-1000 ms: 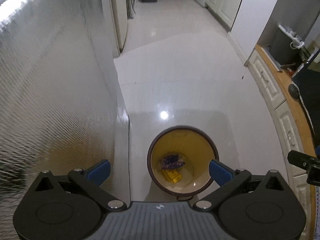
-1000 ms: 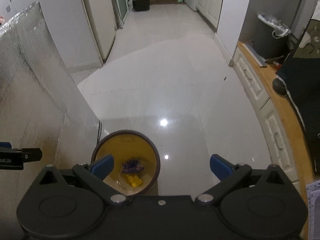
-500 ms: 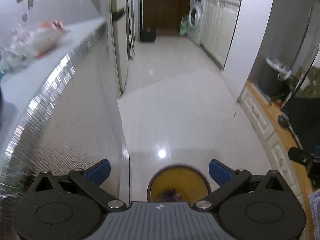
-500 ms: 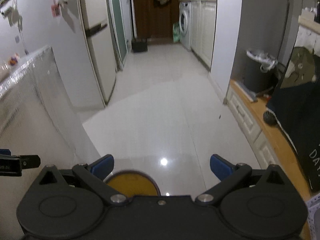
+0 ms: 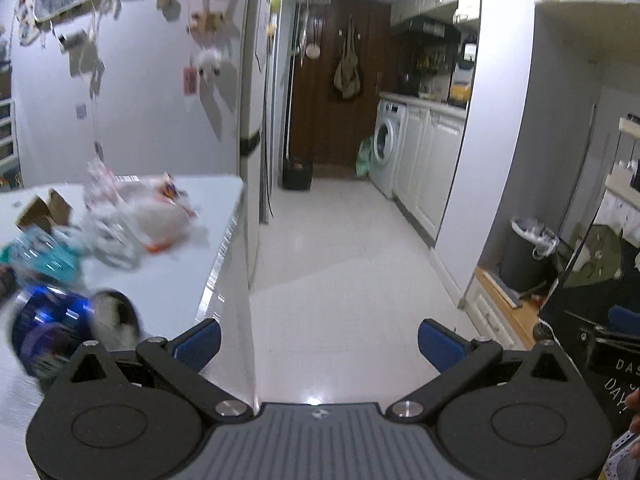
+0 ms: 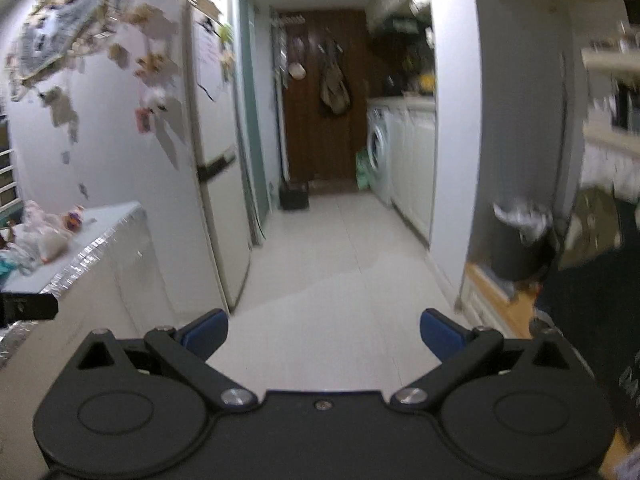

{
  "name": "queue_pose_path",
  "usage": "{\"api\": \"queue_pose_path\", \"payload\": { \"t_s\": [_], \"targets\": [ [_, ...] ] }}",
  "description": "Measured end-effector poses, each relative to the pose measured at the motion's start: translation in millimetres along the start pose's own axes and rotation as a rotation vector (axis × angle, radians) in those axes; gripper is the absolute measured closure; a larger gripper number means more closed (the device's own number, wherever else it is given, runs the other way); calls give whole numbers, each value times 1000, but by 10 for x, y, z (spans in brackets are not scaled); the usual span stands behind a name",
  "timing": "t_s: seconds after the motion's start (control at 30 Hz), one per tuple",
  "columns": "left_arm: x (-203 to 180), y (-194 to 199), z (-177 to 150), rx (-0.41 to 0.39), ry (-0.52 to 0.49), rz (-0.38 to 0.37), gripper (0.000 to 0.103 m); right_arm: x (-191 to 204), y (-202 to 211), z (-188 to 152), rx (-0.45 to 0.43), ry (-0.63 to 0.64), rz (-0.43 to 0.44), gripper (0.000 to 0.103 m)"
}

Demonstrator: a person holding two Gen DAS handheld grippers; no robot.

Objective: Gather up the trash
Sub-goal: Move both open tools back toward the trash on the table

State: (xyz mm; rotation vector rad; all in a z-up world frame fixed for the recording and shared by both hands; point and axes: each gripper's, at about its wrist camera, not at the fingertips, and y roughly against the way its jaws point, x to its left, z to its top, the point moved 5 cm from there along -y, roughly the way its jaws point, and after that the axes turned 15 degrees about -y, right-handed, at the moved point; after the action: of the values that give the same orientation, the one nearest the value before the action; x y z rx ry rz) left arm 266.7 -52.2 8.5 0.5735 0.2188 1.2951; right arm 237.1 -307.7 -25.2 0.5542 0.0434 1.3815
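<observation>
White floor tiles (image 5: pixel 340 248) ran toward a washing machine (image 5: pixel 386 148). Blurred wrappers (image 5: pixel 132 216) and a blue can (image 5: pixel 48 332) littered the countertop (image 5: pixel 180 276); no writing was readable. Left gripper (image 5: pixel 318 340) and right gripper (image 6: pixel 322 332) gaped wide, empty.

Glossy white tiled floor (image 5: pixel 340 264) running down a narrow hallway to a dark wooden door (image 5: pixel 324 92). Washing machine (image 5: pixel 386 148) under white cabinets on the right; refrigerator (image 6: pixel 214 160) on the left.

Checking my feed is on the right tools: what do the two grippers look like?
Both look alike. The left gripper has a matte black body, two round discs, silver pivot screws, angled black link arms, blue finger pads and a ribbed grey centre plate. The right gripper matches, though its centre plate is smooth black.
</observation>
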Motion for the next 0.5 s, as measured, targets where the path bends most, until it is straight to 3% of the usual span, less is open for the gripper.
{"api": "queue_pose_path", "payload": {
  "t_s": [0.27,0.5],
  "targets": [
    [392,657,172,-105,-42,73,0,334,258,211,-69,21,120,0],
    [878,968,280,-143,-67,133,0,799,325,425,-87,15,261,0]
  ]
}}
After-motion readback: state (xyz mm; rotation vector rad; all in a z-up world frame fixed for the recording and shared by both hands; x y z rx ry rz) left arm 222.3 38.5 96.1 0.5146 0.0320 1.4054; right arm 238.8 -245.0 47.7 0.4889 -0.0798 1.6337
